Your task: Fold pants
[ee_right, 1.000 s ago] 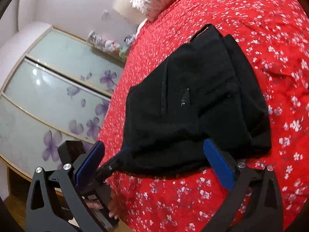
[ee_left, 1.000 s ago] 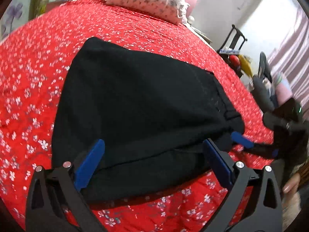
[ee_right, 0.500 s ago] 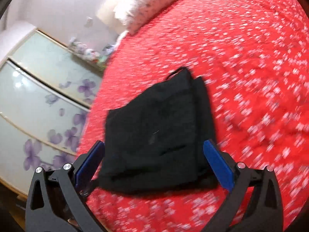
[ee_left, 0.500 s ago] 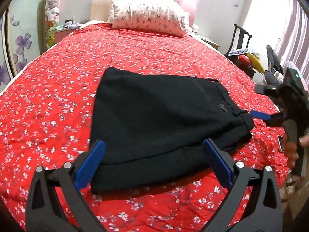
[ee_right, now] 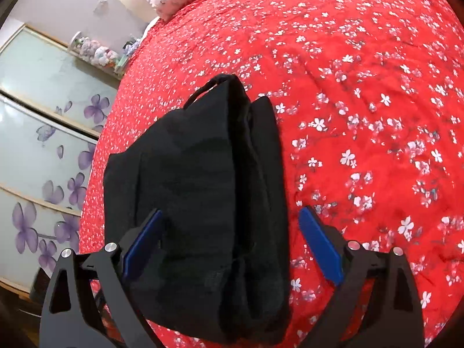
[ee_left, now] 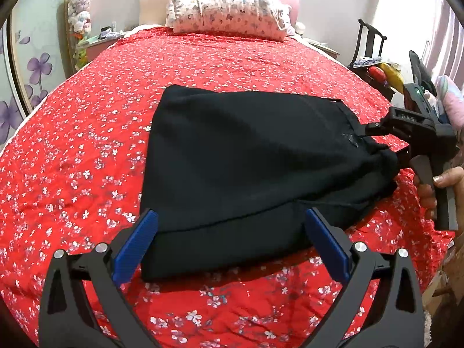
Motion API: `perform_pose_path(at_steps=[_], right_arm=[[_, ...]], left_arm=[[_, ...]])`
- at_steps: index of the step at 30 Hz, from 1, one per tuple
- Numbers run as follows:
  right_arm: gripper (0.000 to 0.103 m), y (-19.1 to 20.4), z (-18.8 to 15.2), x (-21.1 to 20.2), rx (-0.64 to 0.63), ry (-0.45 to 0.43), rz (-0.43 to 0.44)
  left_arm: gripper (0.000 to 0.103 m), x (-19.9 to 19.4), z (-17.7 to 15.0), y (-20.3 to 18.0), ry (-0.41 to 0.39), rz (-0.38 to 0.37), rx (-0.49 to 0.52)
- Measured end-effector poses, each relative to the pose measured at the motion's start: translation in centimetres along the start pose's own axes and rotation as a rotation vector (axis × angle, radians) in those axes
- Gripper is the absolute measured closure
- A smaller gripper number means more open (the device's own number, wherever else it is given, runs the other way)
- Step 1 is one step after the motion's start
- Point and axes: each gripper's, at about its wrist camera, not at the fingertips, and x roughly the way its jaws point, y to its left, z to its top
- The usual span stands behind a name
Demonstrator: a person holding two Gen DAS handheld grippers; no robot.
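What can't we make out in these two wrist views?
- How many layers the pants are folded into: black fabric hides the creases in both views.
- Right claw's tips in the left wrist view: hidden behind the pants' edge, so contact is unclear.
- Items on the chair, left wrist view: too small.
- Toys on the shelf, right wrist view: blurred.

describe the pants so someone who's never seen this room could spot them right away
Find the bed, covered in a red spread with small white flowers, a floral pillow at its head. Near the foot, toward the side with the chair, lie the pants, folded into a flat bundle. They are the only plain black thing on the bed.
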Motion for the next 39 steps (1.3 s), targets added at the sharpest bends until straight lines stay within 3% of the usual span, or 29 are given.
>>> perform_pose_path(at_steps=[4, 8, 11, 16, 19, 22, 25, 27, 33, 36, 39], right_arm=[[0.007, 0.5, -0.6, -0.1, -0.052, 0.006, 0.054], [0.007, 0.9, -1.0, 0.3, -0.103, -0.007, 0.033], [0.010, 0.4, -0.9, 0.3, -0.062, -0.027, 0.066], [0.018, 0.4, -0.8, -1.1, -0.054, -0.057, 0.191], [0.026, -1.8, -0.4, -0.5, 0.046, -0.038, 0.204], [0.026, -2.5, -0.3, -0.2, 0.092, -0.053, 0.228], [0.026, -2.0, 0.0, 0.2, 0.082, -0.045, 0.207], [0.032, -1.3, 0.1, 0.1, 0.052, -0.045, 0.193], [0.032, 2.2, -0.6, -0.9, -0.155, -0.079, 0.084], [0.031, -0.1, 0.1, 0.5, -0.024, -0.022, 0.106], [0.031, -0.6, 0.5, 0.5, 0.057, -0.037, 0.165]], left_arm=[[0.002, 0.0, 0.0, -0.1, 0.001, 0.008, 0.001], [0.002, 0.1, -0.1, -0.4, 0.002, 0.020, 0.011], [0.002, 0.1, -0.1, -0.4, 0.003, 0.019, 0.010], [0.002, 0.2, -0.3, -0.2, 0.004, 0.010, -0.003], [0.002, 0.3, -0.4, -0.2, 0.002, 0.010, -0.006], [0.002, 0.3, -0.5, -0.2, 0.002, 0.009, -0.003], [0.002, 0.3, -0.5, -0.2, 0.003, 0.007, -0.004], [0.002, 0.3, -0.5, -0.2, 0.002, 0.007, -0.004], [0.002, 0.4, -0.5, -0.1, 0.002, 0.004, -0.006], [0.002, 0.4, -0.5, -0.2, 0.003, 0.005, -0.002], [0.002, 0.4, -0.6, -0.1, 0.004, 0.001, -0.002]])
